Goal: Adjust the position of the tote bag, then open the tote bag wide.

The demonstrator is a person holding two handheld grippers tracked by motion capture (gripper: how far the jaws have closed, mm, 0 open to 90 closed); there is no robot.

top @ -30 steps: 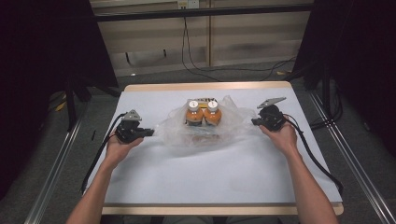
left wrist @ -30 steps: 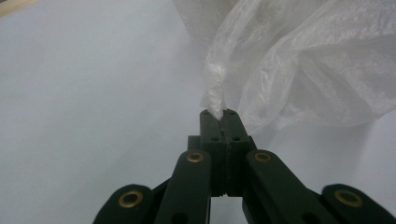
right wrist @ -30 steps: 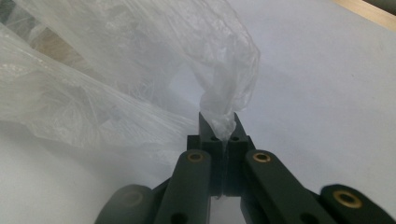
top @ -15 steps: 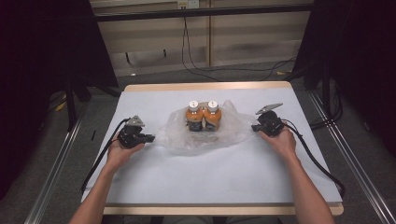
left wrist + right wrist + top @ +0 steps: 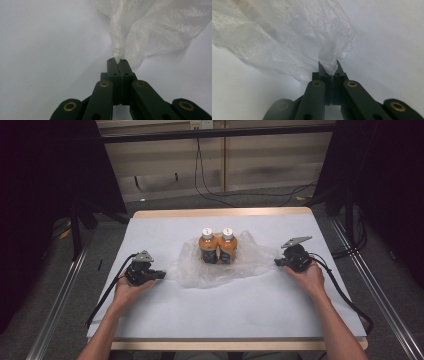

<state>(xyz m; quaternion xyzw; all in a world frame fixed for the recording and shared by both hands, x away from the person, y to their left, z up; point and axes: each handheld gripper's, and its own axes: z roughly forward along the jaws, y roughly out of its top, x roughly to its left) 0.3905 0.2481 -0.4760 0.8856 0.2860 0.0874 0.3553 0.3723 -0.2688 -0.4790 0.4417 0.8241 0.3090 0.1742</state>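
Both hands had drawn outward and down-frame since earlier frames, flattening the plastic bag (image 5: 220,262) at centre of the surface (image 5: 240,305). Left tool (image 5: 117,60) clamped tight on a twisted bag corner; right tool (image 5: 328,66) pinched the opposite edge. Judgement: pull evenly, low, so bottles don't tip. Count: 2 orange bottles (image 5: 217,246), 1 bag, 2 tools.

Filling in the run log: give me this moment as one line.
left gripper: shut on plastic bag | right gripper: shut on plastic bag | two orange bottles: upright, touching, on bag | bag spread on table
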